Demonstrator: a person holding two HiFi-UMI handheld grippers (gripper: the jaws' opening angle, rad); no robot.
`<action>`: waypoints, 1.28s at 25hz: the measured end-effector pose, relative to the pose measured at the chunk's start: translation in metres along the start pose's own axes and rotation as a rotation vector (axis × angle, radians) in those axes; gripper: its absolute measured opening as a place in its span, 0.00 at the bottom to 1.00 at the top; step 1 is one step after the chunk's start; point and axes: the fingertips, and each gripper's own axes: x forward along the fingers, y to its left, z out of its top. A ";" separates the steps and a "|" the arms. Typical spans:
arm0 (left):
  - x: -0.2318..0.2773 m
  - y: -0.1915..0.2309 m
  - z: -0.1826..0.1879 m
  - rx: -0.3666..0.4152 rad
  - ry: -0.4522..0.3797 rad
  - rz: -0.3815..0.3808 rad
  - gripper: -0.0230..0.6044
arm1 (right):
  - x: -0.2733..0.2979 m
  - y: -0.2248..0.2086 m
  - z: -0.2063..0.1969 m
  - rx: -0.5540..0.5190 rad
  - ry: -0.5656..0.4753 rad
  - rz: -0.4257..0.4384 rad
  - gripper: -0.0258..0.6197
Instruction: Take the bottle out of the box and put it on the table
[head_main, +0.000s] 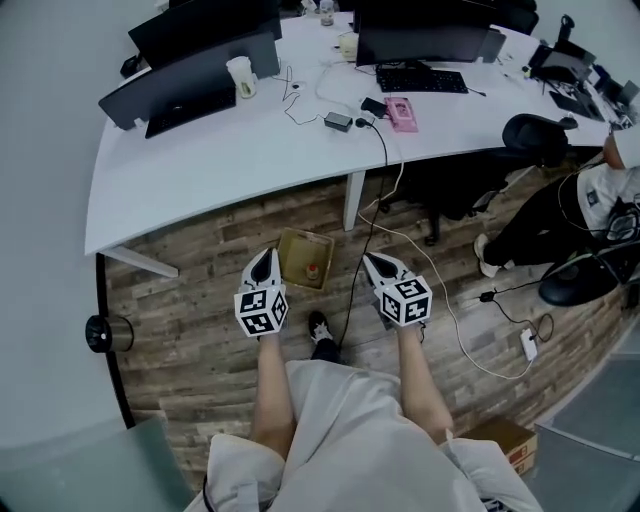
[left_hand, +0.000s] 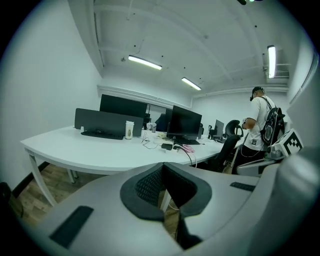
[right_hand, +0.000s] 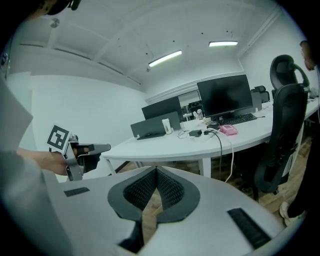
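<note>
The box (head_main: 304, 258), an open cardboard one, is seen on the wooden floor (head_main: 190, 290) at the centre of the head view, just below the near edge of the white curved table (head_main: 230, 150). The bottle (head_main: 313, 270) is found inside the box, towards its lower right corner; whether it stands or lies cannot be told.

The left tongs (head_main: 265, 254) are held out just left of the box and the right tongs (head_main: 371, 260) just right of it, so that the box appears between their tips. Neither is touching the box. In the left gripper view the jaws are seen clenched together with nothing between them, pointed towards the table. In the right gripper view the jaws are likewise pressed shut and empty, and the left tongs with their marker cube are seen at the left of that frame.

On the table, dark monitors (head_main: 200, 45) are placed at the upper left, with a pale cup (head_main: 241, 76) beside them. A keyboard (head_main: 421, 80) and a pink object (head_main: 402, 114) are seen at the upper middle. A black cable (head_main: 385, 160) is hung from the table edge down to the floor. A black chair (head_main: 535, 135) and a person (head_main: 560, 215) are seen at the right edge
</note>
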 end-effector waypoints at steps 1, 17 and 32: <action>0.010 0.009 0.001 -0.009 0.004 -0.003 0.06 | 0.010 -0.002 0.003 0.003 0.006 -0.005 0.10; 0.075 0.121 -0.068 -0.128 0.133 0.053 0.06 | 0.115 -0.026 -0.005 -0.039 0.160 -0.019 0.10; 0.144 0.103 -0.193 -0.085 0.353 0.070 0.06 | 0.201 -0.072 -0.093 -0.001 0.288 0.115 0.10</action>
